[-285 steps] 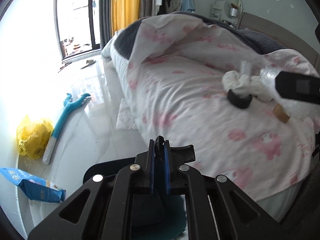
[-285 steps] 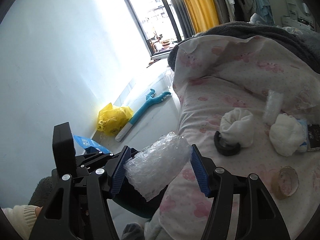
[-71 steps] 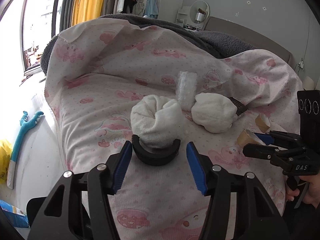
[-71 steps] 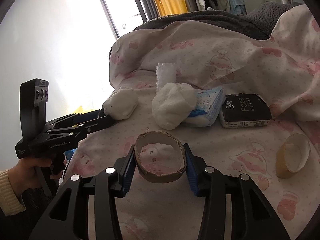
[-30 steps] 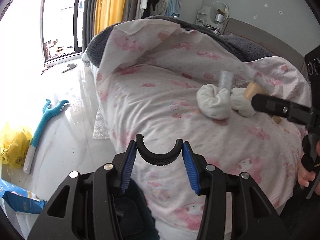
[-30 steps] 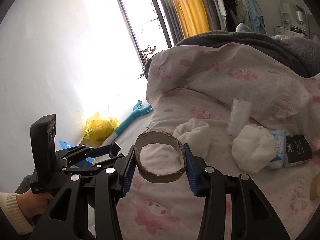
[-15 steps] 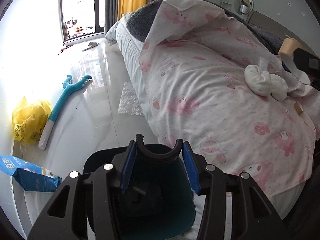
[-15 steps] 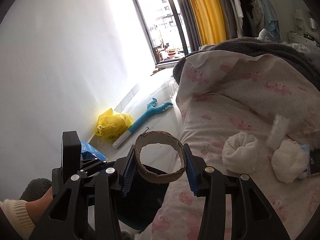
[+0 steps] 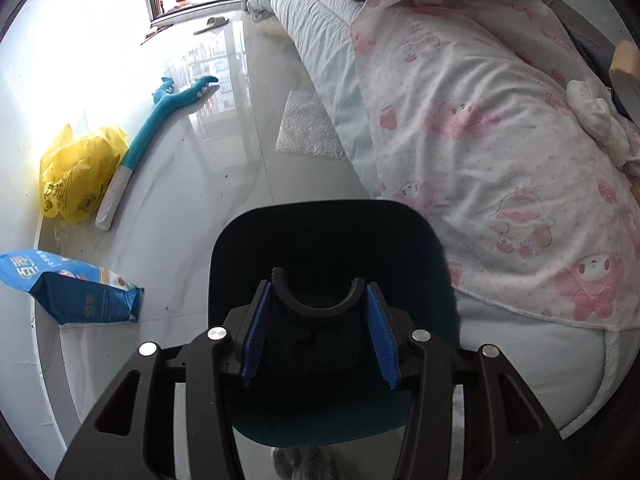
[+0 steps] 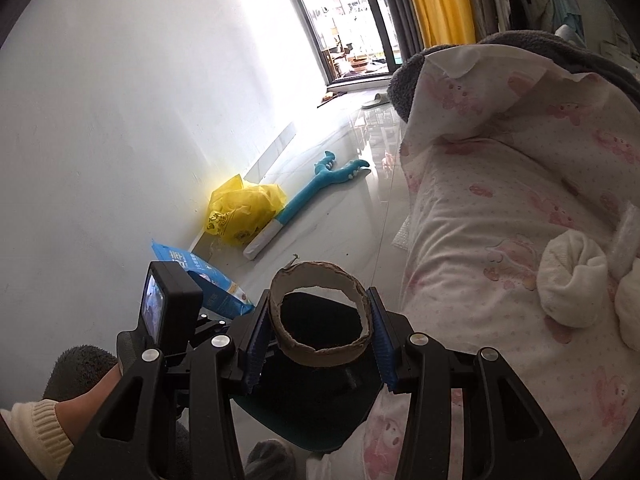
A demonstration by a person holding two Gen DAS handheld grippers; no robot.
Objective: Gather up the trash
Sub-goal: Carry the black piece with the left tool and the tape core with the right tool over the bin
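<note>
Black half-ring (image 9: 319, 305) sat clamped between the blue pads of the left gripper (image 9: 319, 330), its open side facing up-frame, directly over the mouth of the dark bin (image 9: 248, 240) standing on the floor beside the bed. Cardboard tape core (image 10: 319, 317) was pinched the same way in the right gripper (image 10: 319, 342), fingers pressed on its two sides; in the right wrist view the bin (image 10: 340, 428) showed through and below the core. Both jaws part-closed, each on its item, neither released yet.

Judged status: two pieces picked up and carried to the bin, drop pending for both. The bin interior was too dark to tell what it already held.

Left to collect, as far as visible: on the pink-print quilt (image 10: 472, 264), at about 3 o'clock from the core in the right view, a white bundled cloth (image 10: 568, 280) with a second one touching it at the frame edge, and a strip of bubble wrap (image 10: 626, 236) just beyond them. Whether the white bundles count as trash I could not tell.

On the floor: a sheet of bubble wrap (image 9: 308, 124) against the bed edge at 12 o'clock from the bin in the left view; a blue packet (image 9: 68, 284) at 9 o'clock; a yellow plastic bag (image 9: 80, 172) and a teal long-handled toy (image 9: 160, 116) at 10 to 11 o'clock by the wall. A slipper (image 9: 212, 24) lay near the window.

Estimate: partway through, several items still out.
</note>
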